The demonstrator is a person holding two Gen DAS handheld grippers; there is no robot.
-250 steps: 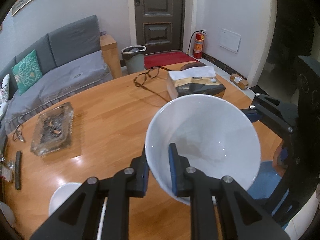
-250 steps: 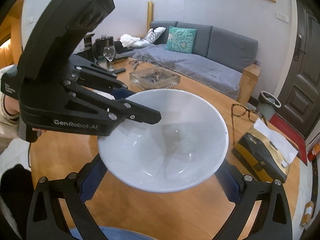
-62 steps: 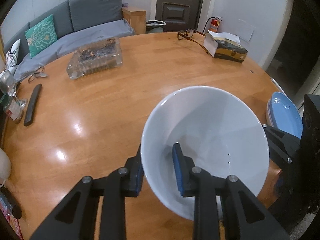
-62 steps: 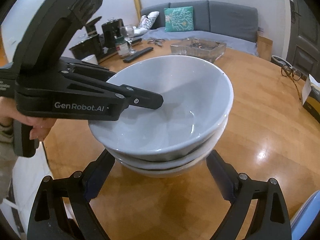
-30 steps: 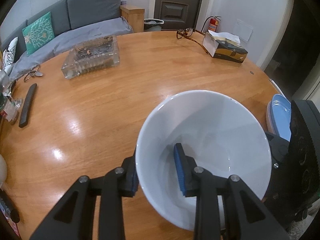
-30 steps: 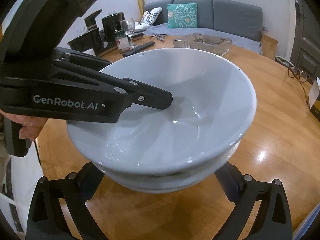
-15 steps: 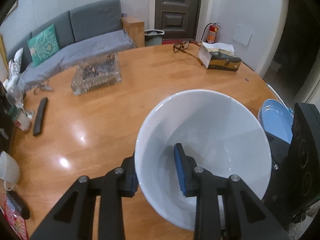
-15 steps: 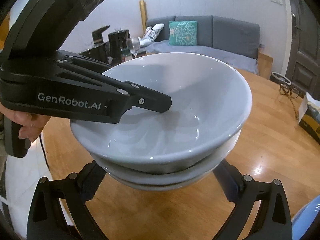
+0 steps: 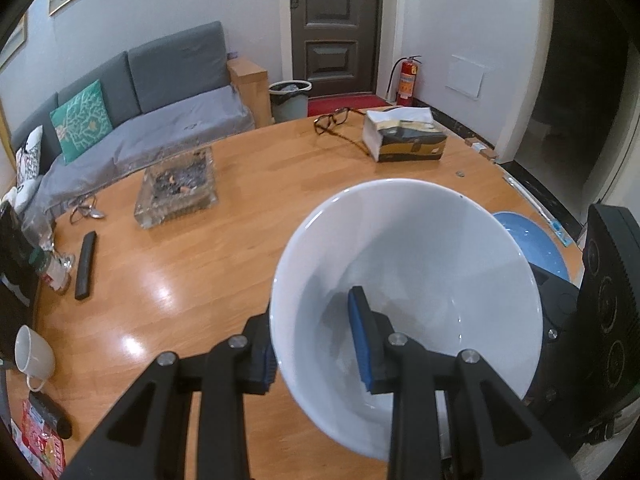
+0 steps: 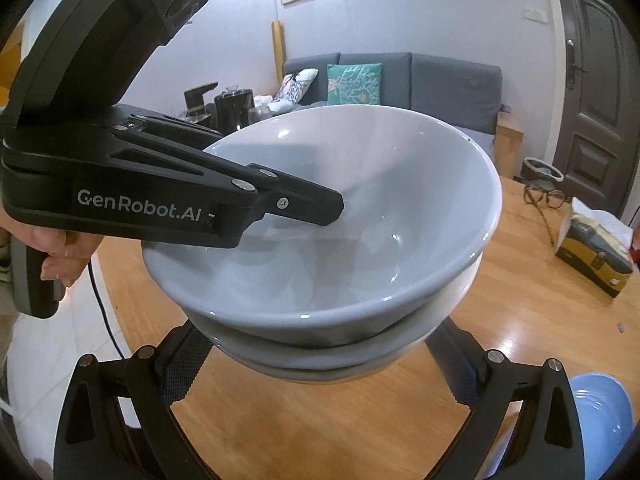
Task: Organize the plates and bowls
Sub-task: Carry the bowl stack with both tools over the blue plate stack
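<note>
Stacking: two bowls (image 10: 340, 240), nested

Two claws (image 9: 316, 340) (image 10: 320, 364). At least three white bowls (image 10: 320, 216), nested. One blue plate (image 9: 532, 240), maybe more stacked. One ashtray (image 9: 176, 188), one tissue box (image 9: 404, 136), one mug (image 9: 34, 354), two pairs of glasses (image 9: 332, 120), one remote (image 9: 85, 264).

A stack of white bowls (image 10: 328, 320) hangs above the wooden table (image 10: 520, 312). The right gripper (image 10: 320, 364) hugs the bottom of the stack, one finger on each side. The left gripper (image 10: 304, 208) pinches the rim of the top bowl (image 10: 360, 220), with one finger inside it. A hand (image 10: 60, 252) holds its handle. I think there are three bowls, but the edges are hard to count. A blue plate (image 10: 600, 408) lies near the right corner.
</note>
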